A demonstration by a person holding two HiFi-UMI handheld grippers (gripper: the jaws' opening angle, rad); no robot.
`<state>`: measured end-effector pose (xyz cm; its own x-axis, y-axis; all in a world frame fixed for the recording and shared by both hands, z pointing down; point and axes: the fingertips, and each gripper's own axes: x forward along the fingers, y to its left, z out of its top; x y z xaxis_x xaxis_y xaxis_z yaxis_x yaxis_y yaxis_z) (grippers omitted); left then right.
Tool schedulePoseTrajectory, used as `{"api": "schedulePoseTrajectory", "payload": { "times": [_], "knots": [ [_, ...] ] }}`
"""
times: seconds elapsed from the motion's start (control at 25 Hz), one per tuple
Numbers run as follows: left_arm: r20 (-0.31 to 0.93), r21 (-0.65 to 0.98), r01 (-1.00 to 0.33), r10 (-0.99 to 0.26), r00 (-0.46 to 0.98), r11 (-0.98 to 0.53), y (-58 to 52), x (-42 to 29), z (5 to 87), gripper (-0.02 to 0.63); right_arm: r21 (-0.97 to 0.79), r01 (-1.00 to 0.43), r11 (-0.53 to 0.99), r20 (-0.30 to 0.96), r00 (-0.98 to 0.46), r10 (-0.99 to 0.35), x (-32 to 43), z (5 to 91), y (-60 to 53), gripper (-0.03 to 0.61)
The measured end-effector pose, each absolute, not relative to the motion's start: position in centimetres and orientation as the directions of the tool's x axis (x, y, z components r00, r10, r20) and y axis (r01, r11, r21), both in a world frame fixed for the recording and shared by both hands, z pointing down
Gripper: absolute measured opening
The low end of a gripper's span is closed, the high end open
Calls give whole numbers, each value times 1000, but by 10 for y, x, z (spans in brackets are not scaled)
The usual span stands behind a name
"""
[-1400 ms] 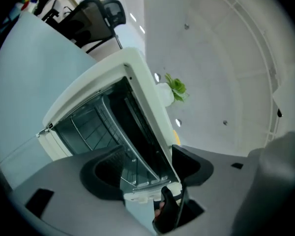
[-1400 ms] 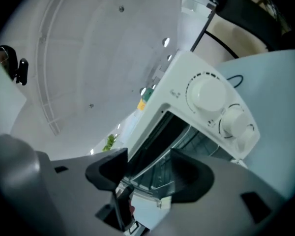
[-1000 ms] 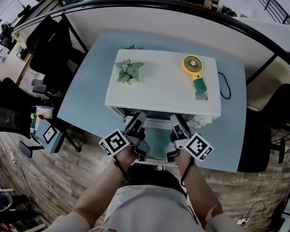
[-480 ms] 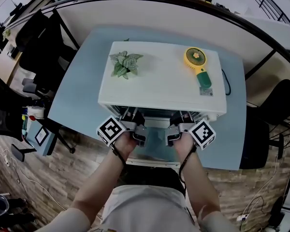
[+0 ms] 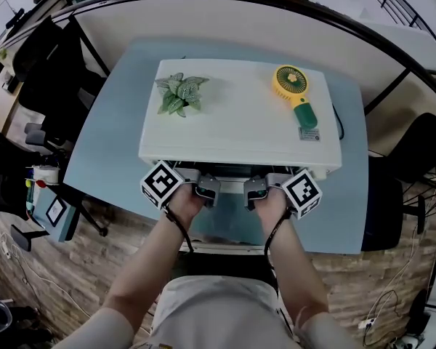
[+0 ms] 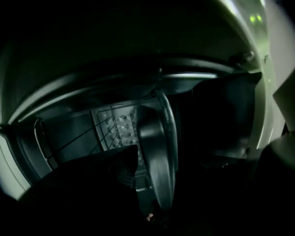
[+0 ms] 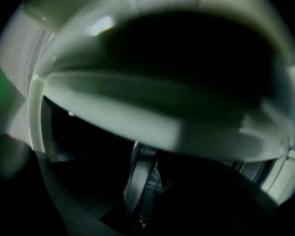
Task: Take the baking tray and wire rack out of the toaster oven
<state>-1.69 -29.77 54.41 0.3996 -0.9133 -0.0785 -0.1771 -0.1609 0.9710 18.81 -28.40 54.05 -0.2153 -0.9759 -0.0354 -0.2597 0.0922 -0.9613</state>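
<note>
A white toaster oven point(image 5: 240, 122) stands on the blue table point(image 5: 105, 151) with its glass door point(image 5: 225, 227) folded down. Both grippers reach level into its dark mouth, the left gripper point(image 5: 206, 188) and right gripper point(image 5: 256, 188) side by side, their tips hidden under the oven's top edge. In the left gripper view the dark rim of the baking tray point(image 6: 157, 146) runs between the jaws, with the wire rack point(image 6: 115, 127) behind it. The right gripper view shows the same rim point(image 7: 137, 181) between its jaws. Both pairs of jaws have just been closing onto that rim.
On the oven's top lie a small green plant point(image 5: 177, 93) and a yellow hand fan point(image 5: 294, 93). A black cable point(image 5: 339, 126) runs along the right of the oven. Black office chairs point(image 5: 43, 64) stand left of the table, and another point(image 5: 421, 158) at the right.
Both grippers have moved forward from the open door into the oven's mouth, and their fingers are now hidden inside. The head view has shifted slightly closer over the oven.
</note>
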Motion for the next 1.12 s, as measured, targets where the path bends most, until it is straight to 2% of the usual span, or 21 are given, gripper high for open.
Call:
{"api": "schedulePoseTrajectory", "payload": {
  "times": [0.12,0.44,0.92,1.12],
  "knots": [
    [-86,973,-163,-911,404,-165,-298,-17,542,121,-967,-250,51,2,-208,-978,190,544,-281,121],
    [-30,978,-173,-891,453,-121,-279,-15,543,104,-976,-218,-6,53,-211,-976,189,546,-261,98],
    [31,993,-113,-872,488,-27,-214,-12,541,58,-986,-136,-99,128,-222,-967,182,550,-197,49],
    [97,988,-155,-860,501,21,-185,-16,549,49,-978,-161,-133,168,-230,-958,182,552,-169,43]
  ]
}}
